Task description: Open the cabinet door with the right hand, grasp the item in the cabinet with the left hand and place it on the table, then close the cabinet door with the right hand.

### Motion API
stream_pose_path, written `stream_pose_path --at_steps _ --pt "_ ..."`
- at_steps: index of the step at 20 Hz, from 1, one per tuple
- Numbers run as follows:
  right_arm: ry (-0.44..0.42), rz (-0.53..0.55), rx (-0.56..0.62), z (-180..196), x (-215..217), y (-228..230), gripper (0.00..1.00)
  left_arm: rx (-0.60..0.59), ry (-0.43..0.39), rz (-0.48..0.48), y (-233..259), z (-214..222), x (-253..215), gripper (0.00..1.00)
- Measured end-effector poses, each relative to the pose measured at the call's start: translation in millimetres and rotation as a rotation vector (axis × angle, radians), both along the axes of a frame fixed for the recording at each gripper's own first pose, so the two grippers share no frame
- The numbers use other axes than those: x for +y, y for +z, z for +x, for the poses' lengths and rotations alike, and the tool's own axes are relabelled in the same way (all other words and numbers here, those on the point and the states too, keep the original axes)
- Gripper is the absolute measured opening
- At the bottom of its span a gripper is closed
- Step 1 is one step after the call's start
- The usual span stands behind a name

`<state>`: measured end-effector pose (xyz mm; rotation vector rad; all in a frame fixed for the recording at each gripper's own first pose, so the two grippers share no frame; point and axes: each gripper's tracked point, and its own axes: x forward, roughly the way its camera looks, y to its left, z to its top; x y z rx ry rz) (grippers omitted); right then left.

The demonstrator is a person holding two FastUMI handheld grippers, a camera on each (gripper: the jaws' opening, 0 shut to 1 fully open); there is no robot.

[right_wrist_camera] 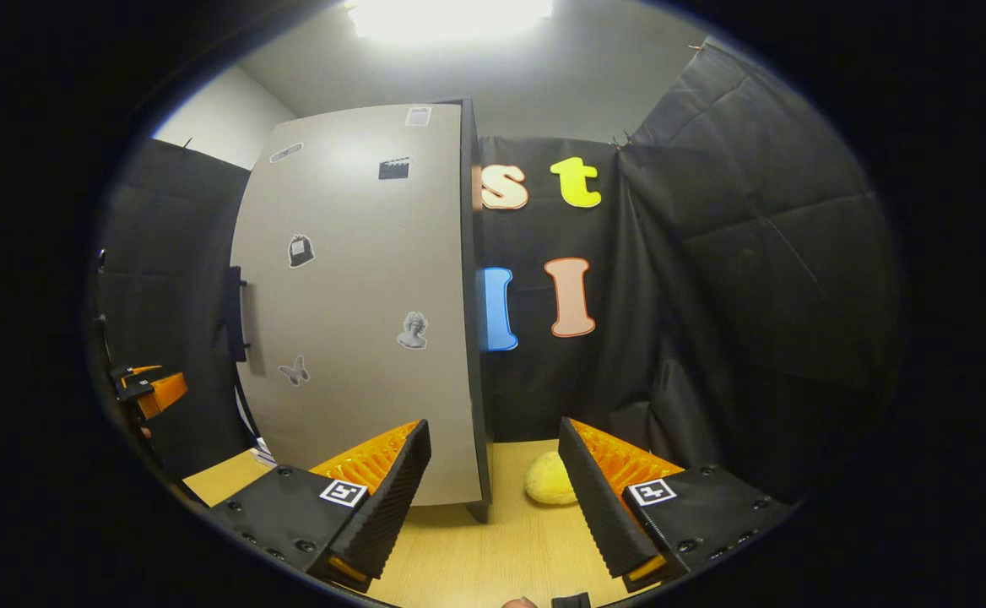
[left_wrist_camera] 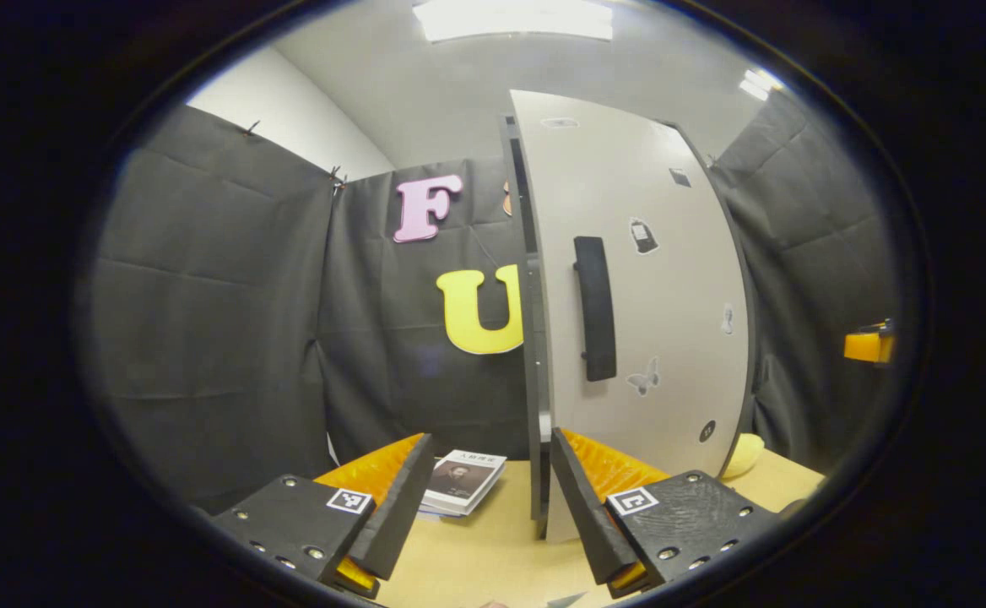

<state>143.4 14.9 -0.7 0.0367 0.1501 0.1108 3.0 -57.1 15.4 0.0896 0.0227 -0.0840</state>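
A: Where does the cabinet (left_wrist_camera: 628,295) stand?

B: Upright on the wooden counter (left_wrist_camera: 476,557), with its pale door (right_wrist_camera: 358,312) closed. A dark vertical handle (left_wrist_camera: 594,308) sits on the door, and small stickers dot the panel, a butterfly (left_wrist_camera: 643,377) among them.

A: And the left tool (left_wrist_camera: 484,507)?

B: Its fingers are spread wide with nothing between them. It hovers low over the counter, facing the cabinet's left edge. In the right gripper view it shows at the far left, just beside the handle side.

A: The right tool (right_wrist_camera: 493,498)?

B: Also spread wide and empty, pointing at the cabinet's right edge, apart from the door.

A: Can you see the item inside?

B: No, the closed door hides it.

A: Anything else on the counter?

B: A booklet (left_wrist_camera: 463,481) lies flat to the cabinet's left. A soft yellow lump (right_wrist_camera: 550,479) rests near the cabinet's right corner; I cannot tell what it is.
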Motion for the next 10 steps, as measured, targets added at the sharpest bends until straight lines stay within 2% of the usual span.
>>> stream_pose_path --at_steps 3,4,9,10 --pt "0.007 0.008 0.008 1.8 -3.0 -4.9 0.93 0.002 0.003 0.009 -2.3 -3.0 -5.0 0.84" --pt "0.008 0.009 0.006 2.0 -3.1 -4.6 0.96 0.002 0.004 0.011 -2.5 -4.4 -4.9 0.84" --pt "0.014 0.005 -0.002 1.8 -2.2 -2.4 0.96 0.000 0.021 0.008 -3.0 -6.4 -0.8 0.83" --pt "0.016 0.005 -0.003 2.0 -1.1 -1.9 0.96 0.000 0.025 0.007 -3.7 -6.8 0.1 0.86"
